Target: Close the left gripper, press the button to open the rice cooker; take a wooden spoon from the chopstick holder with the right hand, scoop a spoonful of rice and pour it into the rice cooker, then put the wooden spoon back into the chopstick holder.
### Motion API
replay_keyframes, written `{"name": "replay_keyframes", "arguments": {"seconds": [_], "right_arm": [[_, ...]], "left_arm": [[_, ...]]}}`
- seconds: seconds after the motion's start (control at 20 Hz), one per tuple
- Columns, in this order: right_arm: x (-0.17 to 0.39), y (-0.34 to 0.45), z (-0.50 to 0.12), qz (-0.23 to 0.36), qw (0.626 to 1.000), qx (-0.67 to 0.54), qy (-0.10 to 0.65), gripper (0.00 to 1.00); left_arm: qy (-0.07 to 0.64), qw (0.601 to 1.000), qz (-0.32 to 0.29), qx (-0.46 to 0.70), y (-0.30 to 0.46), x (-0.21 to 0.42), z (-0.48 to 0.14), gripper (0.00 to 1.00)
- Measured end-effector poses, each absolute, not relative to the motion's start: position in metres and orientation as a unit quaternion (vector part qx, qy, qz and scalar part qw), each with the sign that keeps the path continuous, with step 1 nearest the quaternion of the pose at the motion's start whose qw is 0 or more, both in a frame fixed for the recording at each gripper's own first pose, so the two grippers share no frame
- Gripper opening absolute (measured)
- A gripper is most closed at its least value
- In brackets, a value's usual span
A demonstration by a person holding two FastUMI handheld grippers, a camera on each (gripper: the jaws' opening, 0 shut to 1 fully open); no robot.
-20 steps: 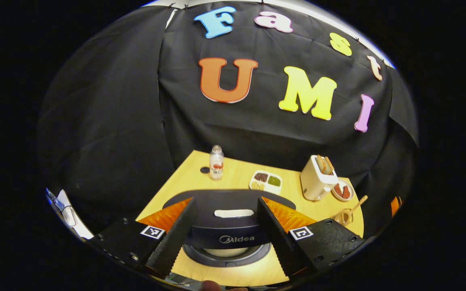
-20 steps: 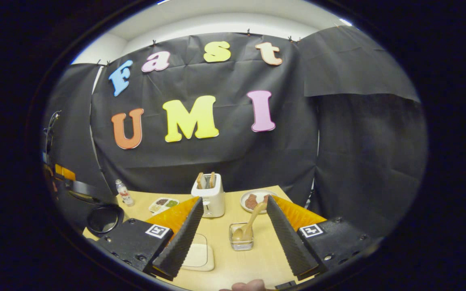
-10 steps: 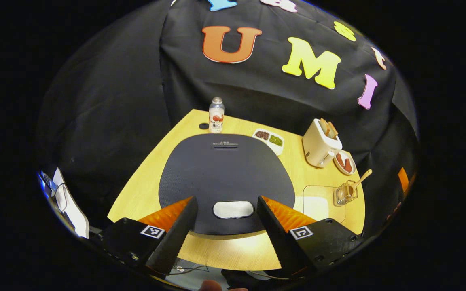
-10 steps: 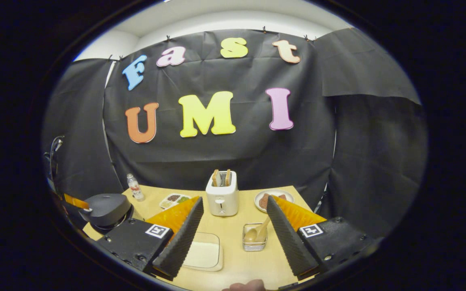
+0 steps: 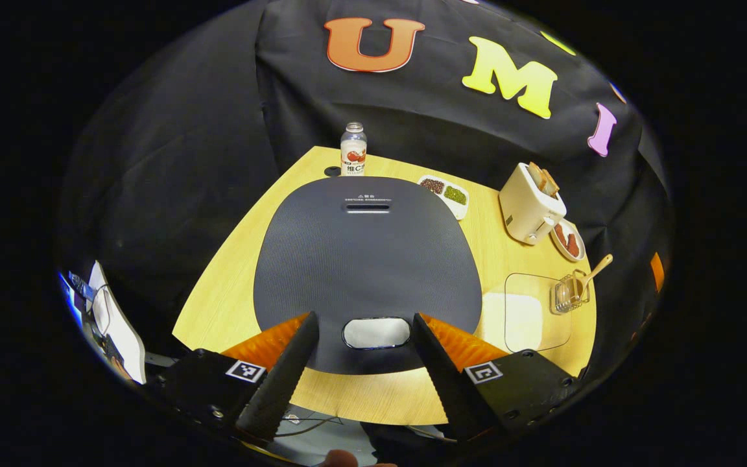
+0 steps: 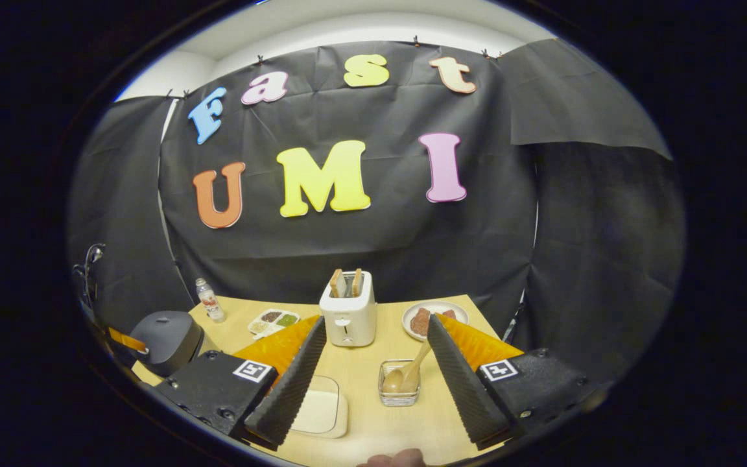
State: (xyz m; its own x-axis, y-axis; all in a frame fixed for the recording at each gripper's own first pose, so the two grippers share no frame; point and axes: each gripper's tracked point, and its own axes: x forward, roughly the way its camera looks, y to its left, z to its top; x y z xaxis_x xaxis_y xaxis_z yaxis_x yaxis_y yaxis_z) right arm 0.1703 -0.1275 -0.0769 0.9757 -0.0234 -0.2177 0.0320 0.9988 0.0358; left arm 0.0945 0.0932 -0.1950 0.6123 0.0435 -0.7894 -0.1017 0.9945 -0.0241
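Left gripper [image 5: 360, 370] hovers above the closed rice cooker [image 5: 367, 259], fingers spread wide and holding nothing; the lid's pale button [image 5: 376, 333] lies between the tips. Right gripper [image 6: 373, 383], equally wide and empty, frames the chopstick holder [image 6: 399, 391] on the table [image 6: 380, 421] (wooden spoon [image 6: 412, 370] leaning inside).

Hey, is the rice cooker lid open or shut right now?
Shut. The lid lies flat over the rice cooker, the button sits unpressed between the left gripper fingers, and no inner pot shows.
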Motion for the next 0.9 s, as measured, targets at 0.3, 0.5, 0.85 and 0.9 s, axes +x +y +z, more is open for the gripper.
{"name": "replay_keyframes", "arguments": {"seconds": [0.3, 0.5, 0.85, 0.9], "right_arm": [[0.205, -0.144, -0.083, 0.007, 0.993, 0.030, 0.116, 1.00], [0.226, -0.156, -0.080, 0.031, 0.993, 0.020, 0.115, 1.00], [0.176, -0.152, -0.033, 0.019, 0.997, 0.021, 0.071, 0.99], [0.163, -0.147, -0.026, 0.017, 0.998, 0.021, 0.063, 0.99]], "left_arm": [[0.449, 0.891, 0.065, -0.031, 0.093, 0.094, -0.201, 1.00], [0.442, 0.891, 0.090, -0.042, 0.091, 0.095, -0.199, 0.98], [0.348, 0.934, 0.072, -0.030, 0.072, 0.090, -0.152, 0.95], [0.323, 0.944, 0.063, -0.028, 0.066, 0.088, -0.135, 0.95]]}}
